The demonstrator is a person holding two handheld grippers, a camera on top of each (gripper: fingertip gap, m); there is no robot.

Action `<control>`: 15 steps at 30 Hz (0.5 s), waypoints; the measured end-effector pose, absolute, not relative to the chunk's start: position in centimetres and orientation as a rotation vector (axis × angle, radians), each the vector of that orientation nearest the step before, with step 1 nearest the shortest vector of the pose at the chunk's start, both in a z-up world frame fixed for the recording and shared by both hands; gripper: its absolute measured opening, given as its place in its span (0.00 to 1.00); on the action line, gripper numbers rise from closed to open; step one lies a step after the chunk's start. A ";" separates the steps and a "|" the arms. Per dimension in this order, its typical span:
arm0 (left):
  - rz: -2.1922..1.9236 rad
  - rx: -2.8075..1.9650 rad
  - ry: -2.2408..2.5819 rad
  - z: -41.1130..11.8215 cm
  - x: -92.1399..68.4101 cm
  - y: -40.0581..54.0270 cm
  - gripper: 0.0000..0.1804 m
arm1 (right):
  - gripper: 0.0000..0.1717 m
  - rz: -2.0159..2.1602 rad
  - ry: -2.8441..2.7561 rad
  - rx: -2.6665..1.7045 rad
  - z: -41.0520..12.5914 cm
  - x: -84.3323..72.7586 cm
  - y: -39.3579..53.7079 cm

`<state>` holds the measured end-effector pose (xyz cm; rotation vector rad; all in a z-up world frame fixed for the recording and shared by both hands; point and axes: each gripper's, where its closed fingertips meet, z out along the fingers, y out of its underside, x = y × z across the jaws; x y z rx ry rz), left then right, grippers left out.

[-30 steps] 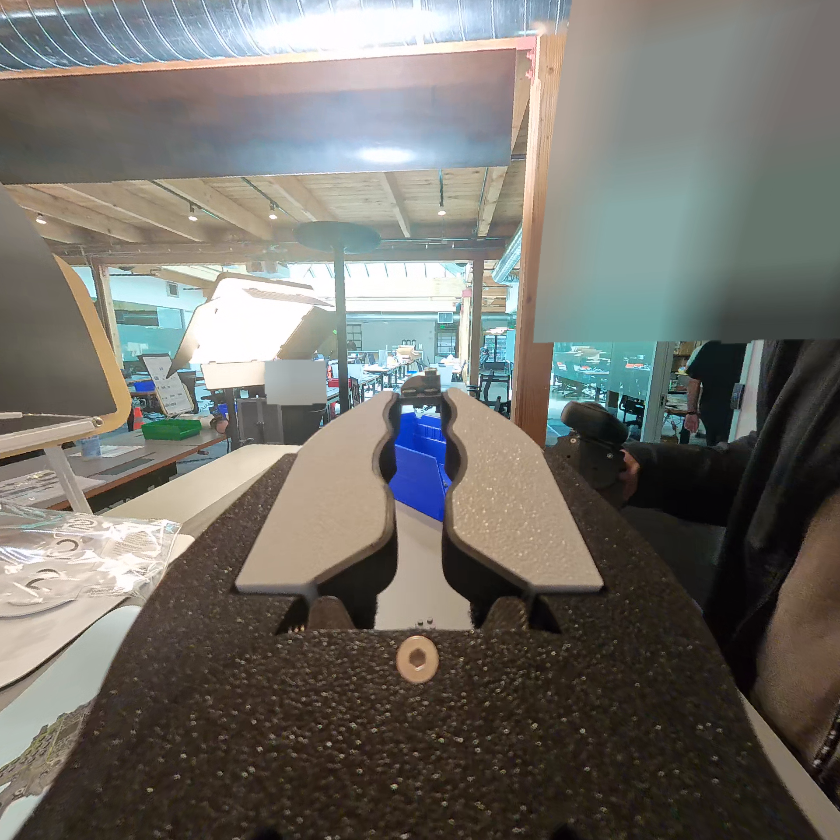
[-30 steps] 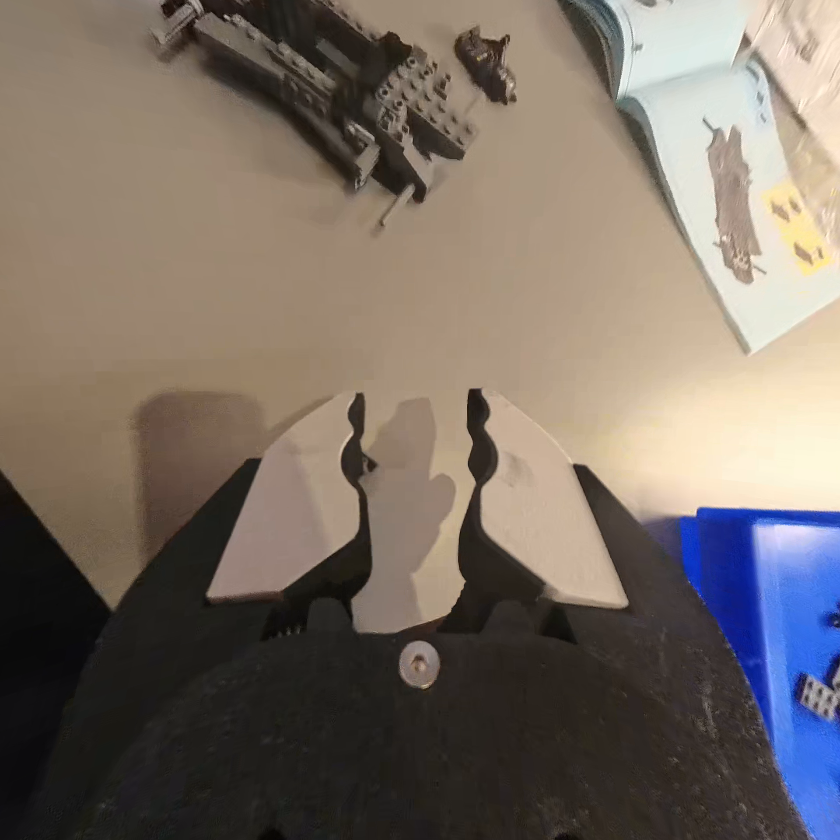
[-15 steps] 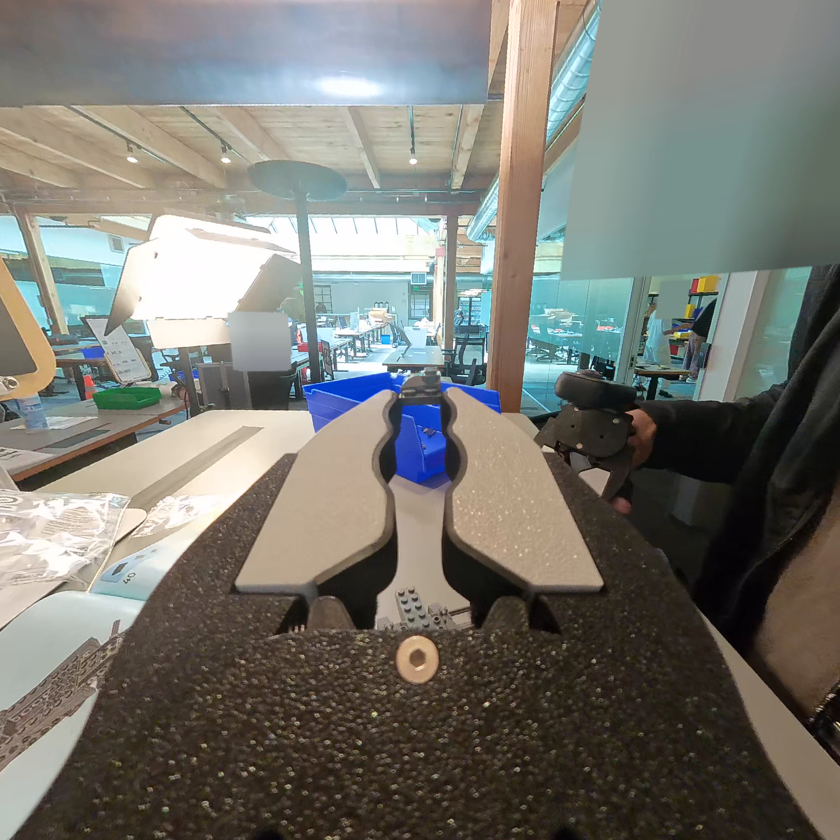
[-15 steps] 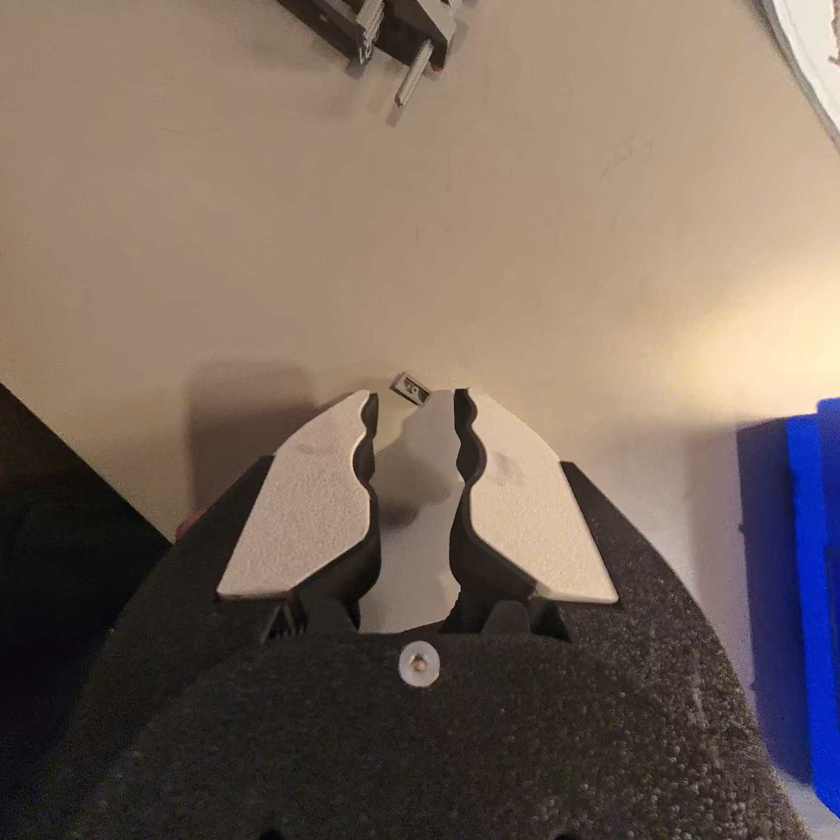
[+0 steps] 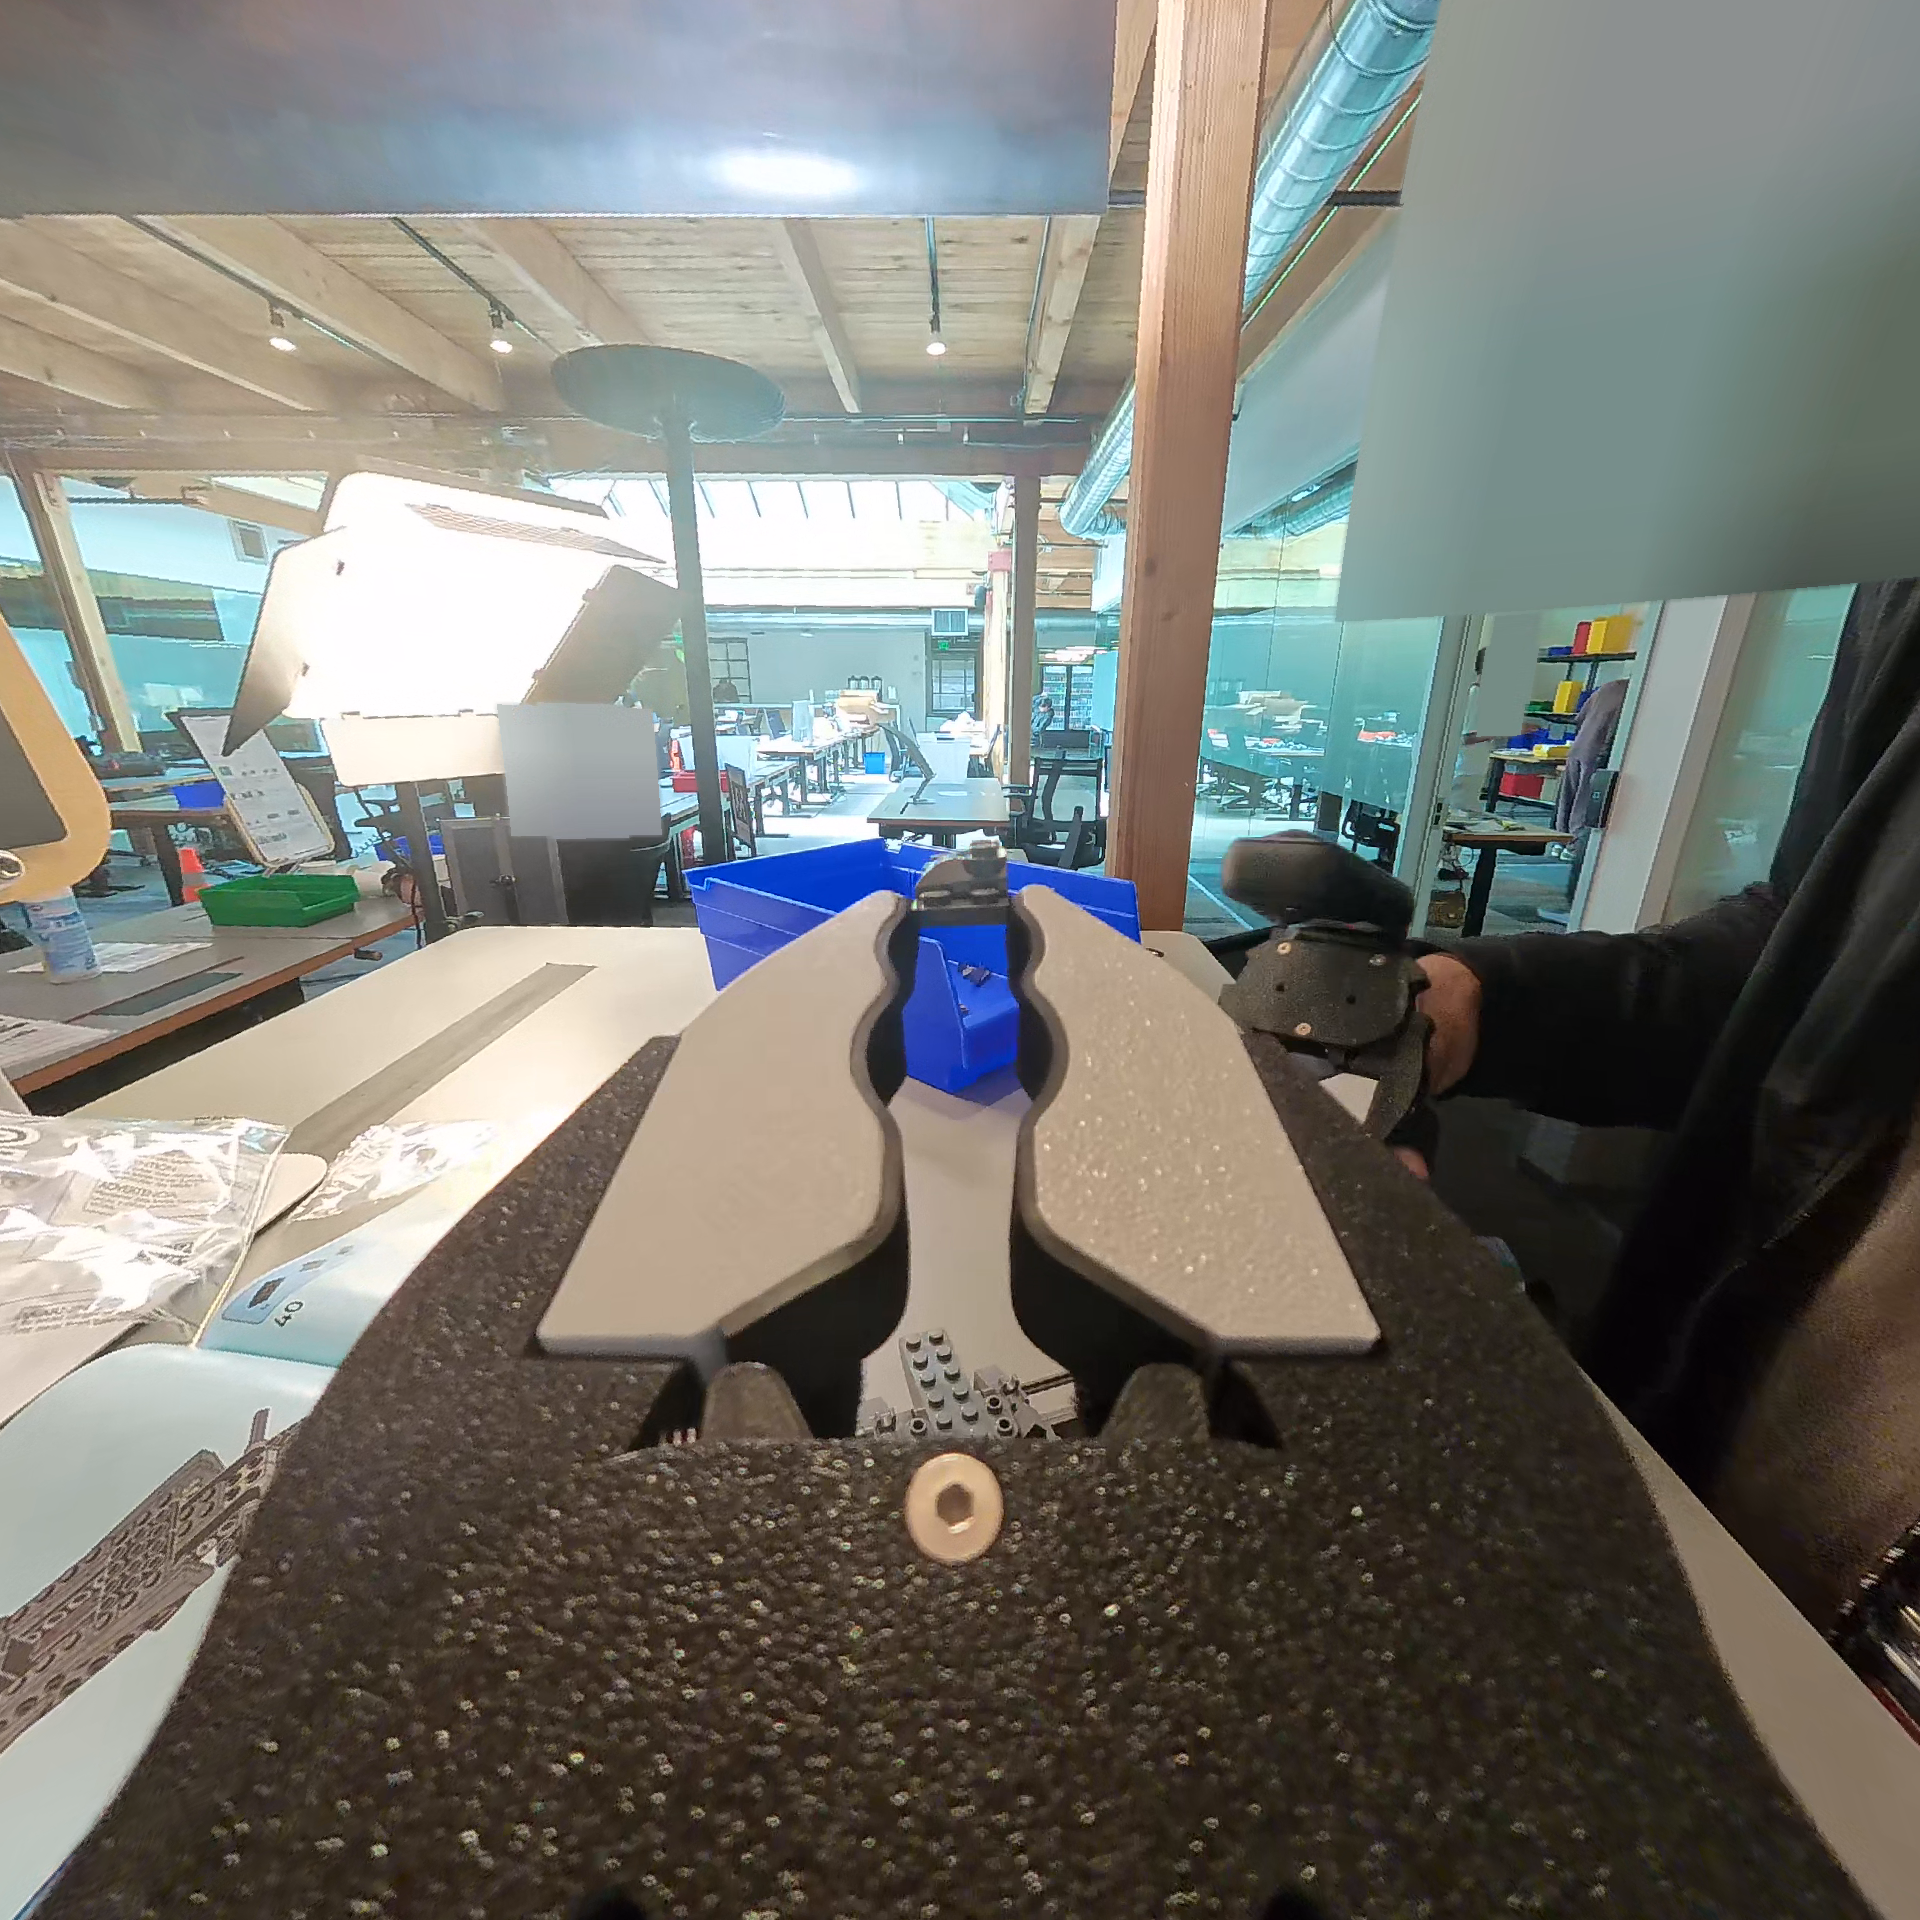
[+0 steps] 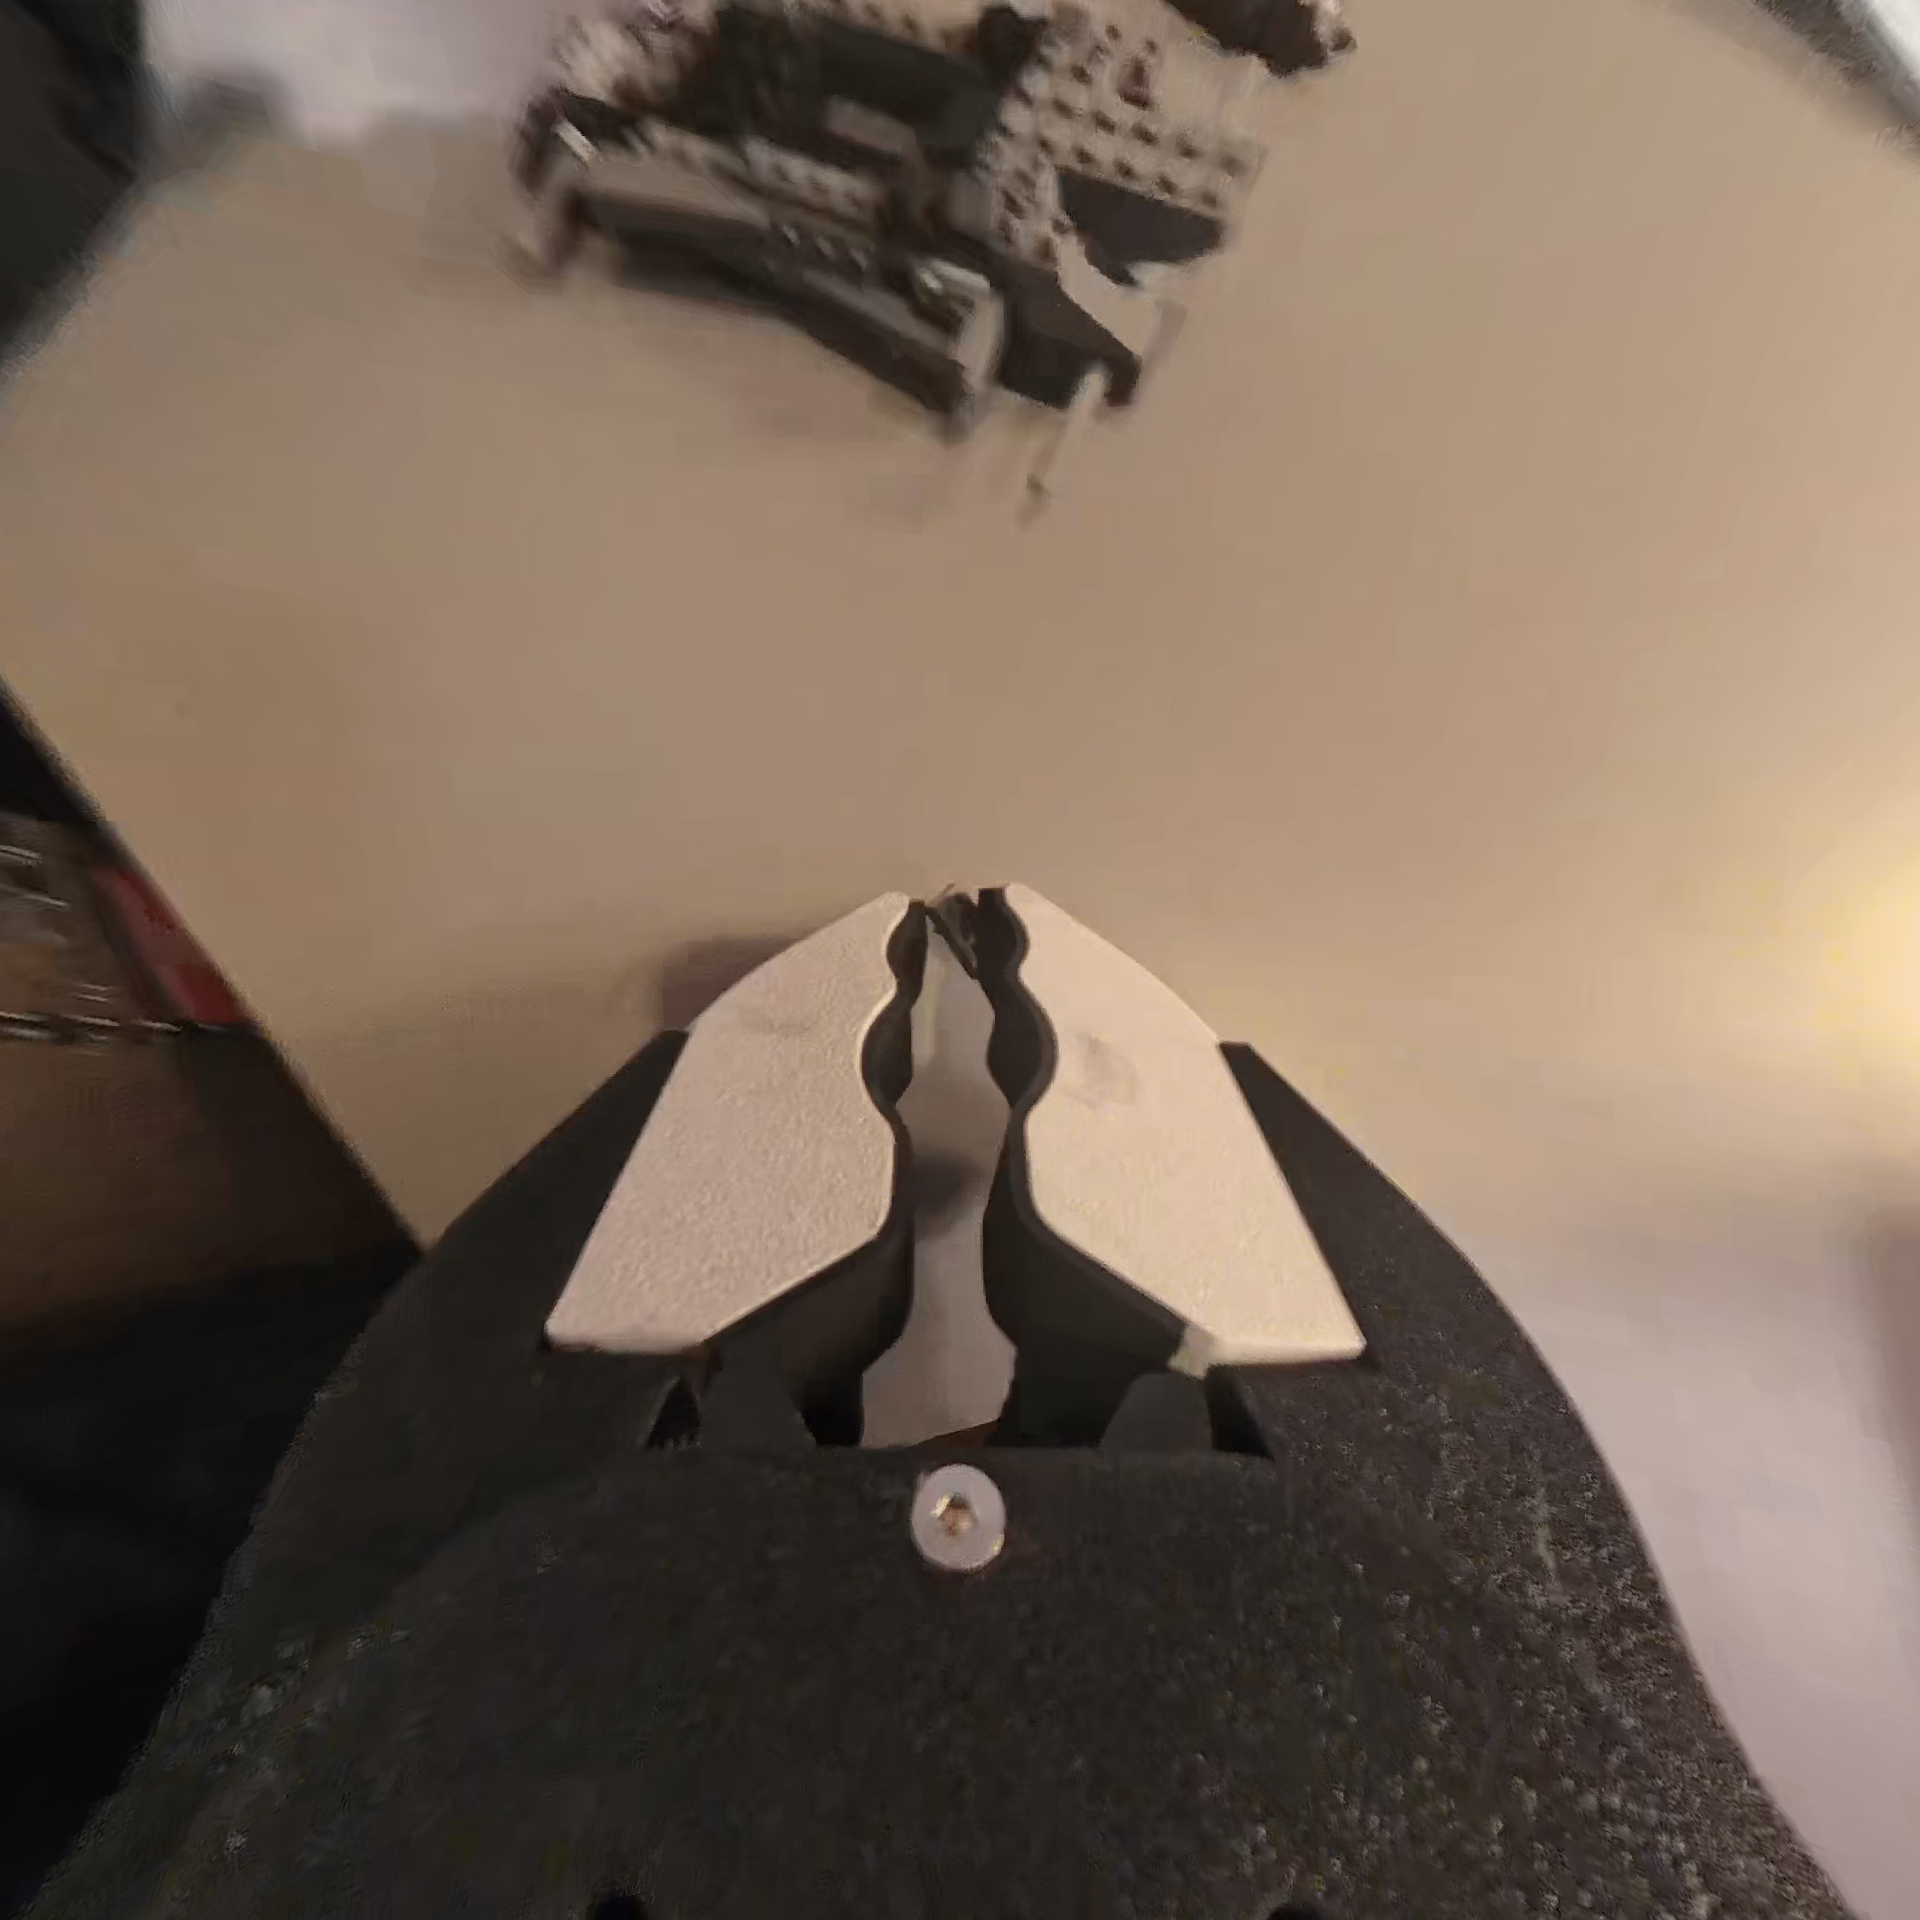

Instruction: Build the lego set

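Note:
My left gripper (image 5: 961, 912) is shut on a small dark grey brick piece (image 5: 961, 883), pinched at the fingertips and held up above the table. Below it, between the fingers, part of a grey brick model (image 5: 951, 1392) lies on the table. My right gripper (image 6: 961, 920) is shut on a small thin dark grey piece (image 6: 958, 935) at its very tips, just over the beige table (image 6: 1351, 675). The grey brick model (image 6: 904, 197) lies blurred farther ahead of it. A hand holds the right gripper's black body (image 5: 1320, 977) at the right of the left wrist view.
A blue bin (image 5: 790, 914) with a few small parts stands on the table beyond the left fingertips. An open instruction booklet (image 5: 125, 1455) and clear plastic bags (image 5: 114, 1195) lie at the left. A wooden post (image 5: 1184, 468) stands behind. A person's dark sleeve (image 5: 1662, 987) is at the right.
My right gripper's jaws closed on the small grey piece that lay on the table at its tips, then moved. My left gripper kept its piece and tilted down a little.

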<state>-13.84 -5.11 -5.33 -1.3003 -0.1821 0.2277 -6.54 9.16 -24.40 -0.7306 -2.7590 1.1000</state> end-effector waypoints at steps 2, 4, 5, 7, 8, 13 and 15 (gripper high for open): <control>0.225 -1.300 -0.180 -5.4 -13.8 -5.0 0.09 | 0.06 1.183 -2.840 -0.716 -24.2 -5.9 7.3; 0.224 -1.303 -0.179 -5.5 -13.8 -5.0 0.09 | 0.06 1.130 -2.837 -0.643 -24.7 -6.4 6.3; 0.223 -1.305 -0.179 -5.6 -13.8 -4.9 0.09 | 0.06 1.102 -2.851 -0.604 -25.0 -6.5 5.9; 0.225 -1.311 -0.178 -5.7 -13.8 -4.8 0.09 | 0.06 1.046 -2.864 -0.559 -25.5 -6.6 5.2; 0.225 -1.315 -0.177 -5.7 -13.8 -4.8 0.09 | 0.07 1.020 -2.856 -0.539 -25.6 -6.8 5.0; 0.227 -1.327 -0.177 -5.9 -13.9 -4.6 0.09 | 0.20 1.013 -2.751 -0.514 -24.3 -8.7 4.0; 0.228 -1.326 -0.178 -5.9 -13.9 -4.6 0.09 | 0.26 1.054 -2.661 -0.489 -22.7 -10.3 2.7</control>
